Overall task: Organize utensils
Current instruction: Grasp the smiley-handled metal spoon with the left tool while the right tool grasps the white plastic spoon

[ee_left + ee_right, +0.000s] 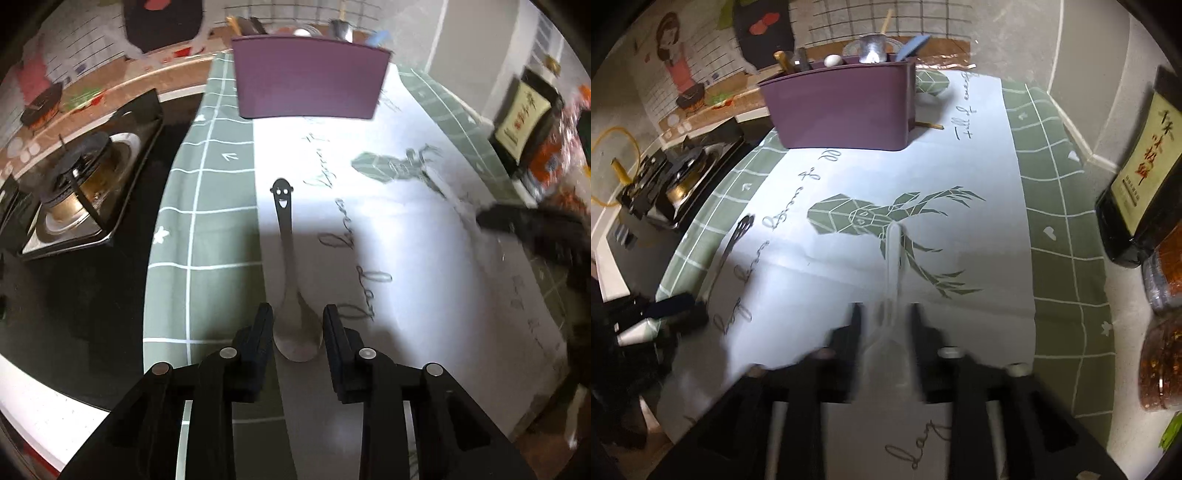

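Observation:
A metal spoon (pixel 291 295) with a smiling face cut into its handle end lies pointing away from me on the white and green cloth (pixel 207 229). My left gripper (pixel 298 323) is shut on the spoon's bowl, one pad against each side. In the right wrist view that spoon (pixel 737 236) and the left gripper (pixel 672 314) show blurred at the left. A clear plastic spoon (pixel 892 280) lies over the deer print, its bowl between the blurred fingers of my right gripper (pixel 885 319), which stands open around it. A purple utensil holder (pixel 310 85) (pixel 842 107) with several utensils stands at the far end.
A gas stove (pixel 85 184) (pixel 676 184) sits left of the cloth. At the right stand a dark labelled bottle (pixel 1141 177) (pixel 524 122) and jars of red flakes (pixel 1163 369). A wooden stick (pixel 929 125) pokes out behind the holder. The right gripper (pixel 517 225) shows blurred.

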{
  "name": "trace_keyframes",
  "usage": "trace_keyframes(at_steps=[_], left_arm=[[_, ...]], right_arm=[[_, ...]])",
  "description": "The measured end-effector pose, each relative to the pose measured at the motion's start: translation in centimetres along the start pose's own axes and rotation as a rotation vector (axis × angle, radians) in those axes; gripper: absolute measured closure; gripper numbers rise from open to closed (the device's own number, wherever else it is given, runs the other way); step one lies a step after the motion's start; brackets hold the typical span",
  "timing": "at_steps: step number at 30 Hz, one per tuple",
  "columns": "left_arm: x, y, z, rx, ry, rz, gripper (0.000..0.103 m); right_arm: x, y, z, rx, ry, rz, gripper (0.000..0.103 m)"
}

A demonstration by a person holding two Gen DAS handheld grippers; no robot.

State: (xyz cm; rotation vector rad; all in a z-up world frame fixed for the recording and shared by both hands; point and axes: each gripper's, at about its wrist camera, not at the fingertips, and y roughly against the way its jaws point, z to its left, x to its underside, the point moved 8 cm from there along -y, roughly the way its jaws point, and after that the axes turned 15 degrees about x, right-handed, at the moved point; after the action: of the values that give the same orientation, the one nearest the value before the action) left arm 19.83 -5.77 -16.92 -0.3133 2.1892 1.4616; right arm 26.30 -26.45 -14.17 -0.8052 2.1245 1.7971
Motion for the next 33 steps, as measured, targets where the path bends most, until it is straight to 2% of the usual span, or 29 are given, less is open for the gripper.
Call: trace_keyframes(at_steps=[1, 5, 10, 17, 23, 27, 29, 33], left_arm=[[-0.3, 0.4, 0.2, -0.004, 0.002, -0.019, 0.074], [-2.2, 2.9, 0.6, -0.014, -0.001, -0.117, 0.074], [-4.4, 5.3, 1.0, -0.025, -0.003, -0.198, 0.075], [-6.2, 7.9, 1.6, -0.028, -0.011, -0.248, 0.075], [-8.1, 9.0, 1.5, -0.039, -0.042, -0.282, 0.075], [-9.4, 9.6, 1.3, -0.022, -0.036, -0.304, 0.075], [-9.8, 9.6, 1.4, -0.013, -0.031, -0.306, 0.075], [-10.3, 9.6, 1.1, -0.005, -0.041, -0.298, 0.075]], right_arm=[[0.3, 0.3, 0.0, 0.015, 0.007, -0.011, 0.057], [1.4, 0.1, -0.2, 0.004, -0.011, 0.016, 0.056], [1.1, -0.8, 0.4, 0.016, -0.008, 0.032, 0.056], [-0.7, -0.7, 1.4, 0.049, 0.056, -0.026, 0.056], [-3.7, -2.8, 1.0, -0.004, -0.020, -0.003, 0.057], [-4.4, -4.6, 1.6, 0.014, -0.021, 0.015, 0.069], [-4.4, -5.2, 2.3, 0.048, 0.021, 0.018, 0.092], [-4.8, -3.8, 2.3, 0.050, 0.027, -0.019, 0.093]])
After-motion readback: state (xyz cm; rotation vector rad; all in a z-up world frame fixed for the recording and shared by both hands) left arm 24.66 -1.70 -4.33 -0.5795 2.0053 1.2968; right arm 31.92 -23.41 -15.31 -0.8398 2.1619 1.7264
